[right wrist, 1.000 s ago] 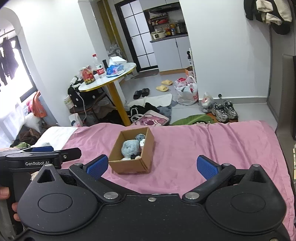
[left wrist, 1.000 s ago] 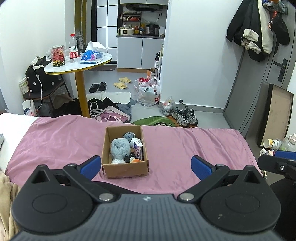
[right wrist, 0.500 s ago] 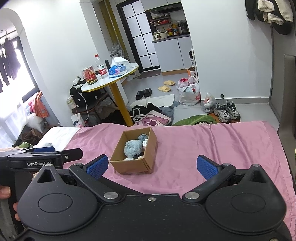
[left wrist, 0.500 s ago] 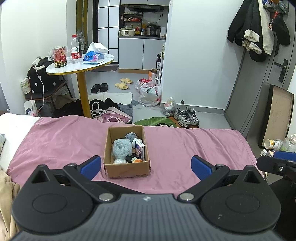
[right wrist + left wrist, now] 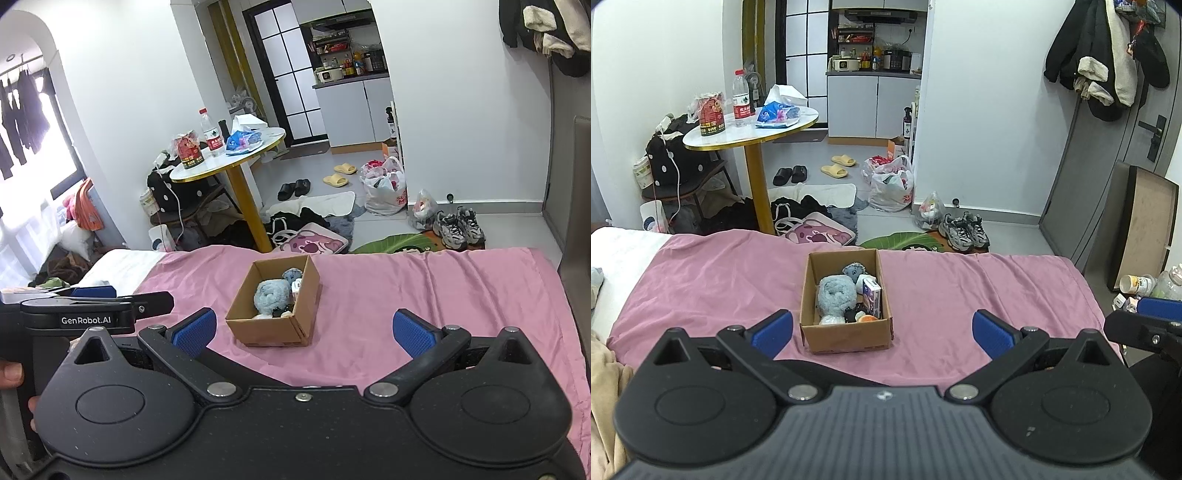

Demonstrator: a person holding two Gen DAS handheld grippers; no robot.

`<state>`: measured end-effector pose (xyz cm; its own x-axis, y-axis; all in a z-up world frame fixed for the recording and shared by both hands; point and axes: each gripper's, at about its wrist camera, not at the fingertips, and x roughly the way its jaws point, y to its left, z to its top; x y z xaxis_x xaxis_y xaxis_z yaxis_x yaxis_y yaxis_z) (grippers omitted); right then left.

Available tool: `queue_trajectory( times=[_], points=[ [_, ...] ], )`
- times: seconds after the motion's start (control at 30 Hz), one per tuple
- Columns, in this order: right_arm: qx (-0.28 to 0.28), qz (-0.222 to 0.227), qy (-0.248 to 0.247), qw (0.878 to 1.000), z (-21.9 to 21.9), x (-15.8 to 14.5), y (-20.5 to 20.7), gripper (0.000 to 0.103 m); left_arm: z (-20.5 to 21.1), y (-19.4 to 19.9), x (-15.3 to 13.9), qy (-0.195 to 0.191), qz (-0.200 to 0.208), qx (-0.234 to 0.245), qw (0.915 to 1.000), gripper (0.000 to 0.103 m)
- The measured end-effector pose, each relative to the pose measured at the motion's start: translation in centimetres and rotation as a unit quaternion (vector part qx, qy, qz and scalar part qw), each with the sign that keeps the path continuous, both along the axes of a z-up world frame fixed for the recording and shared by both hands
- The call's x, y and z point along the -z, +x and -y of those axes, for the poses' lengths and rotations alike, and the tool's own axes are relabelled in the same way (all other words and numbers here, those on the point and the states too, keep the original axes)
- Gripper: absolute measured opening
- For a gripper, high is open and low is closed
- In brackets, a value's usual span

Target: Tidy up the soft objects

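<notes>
box (image 5: 846,332) mid-bed (image 5: 960,288), toys (image 5: 836,295) inside | left tongs (image 5: 882,328), right tongs (image 5: 303,330): wide open, empty, short of box | step: unpacking or just packed, unclear

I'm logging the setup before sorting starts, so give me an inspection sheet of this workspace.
Surface: pink bedsheet, wrinkled.
Job's things: open cardboard box on the sheet; inside, blue-grey plush, smaller grey plush, small carton, dark and orange items.
Clutter: beige fabric at the sheet's left edge.
Grippers: left gripper and right gripper both open, empty, short of the box.
Cables: white cable over the dotted bag.
Surroundings: round table with bottle, shoes, bags, hung coats.
</notes>
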<state>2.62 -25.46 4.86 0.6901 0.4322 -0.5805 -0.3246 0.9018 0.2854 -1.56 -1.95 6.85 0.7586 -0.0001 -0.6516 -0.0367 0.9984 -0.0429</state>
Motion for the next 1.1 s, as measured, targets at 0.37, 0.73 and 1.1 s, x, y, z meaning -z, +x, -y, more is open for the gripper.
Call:
queue_trajectory(
  times=[0.37, 0.73, 1.1],
  points=[
    [0.005, -0.004, 0.006, 1.000, 0.31, 0.09, 0.00, 0.103, 0.12, -0.24, -0.46, 0.007, 0.005, 0.002, 1.0000, 0.103],
    [0.004, -0.001, -0.001, 1.000, -0.12, -0.17, -0.25, 0.103, 0.43, -0.43, -0.53, 0.008, 0.006, 0.005, 0.9999, 0.103],
    [0.005, -0.001, -0.005, 1.000, -0.22, -0.15, -0.23, 0.103, 0.52, -0.52, -0.57, 0.006, 0.007, 0.006, 0.9999, 0.103]
  ],
)
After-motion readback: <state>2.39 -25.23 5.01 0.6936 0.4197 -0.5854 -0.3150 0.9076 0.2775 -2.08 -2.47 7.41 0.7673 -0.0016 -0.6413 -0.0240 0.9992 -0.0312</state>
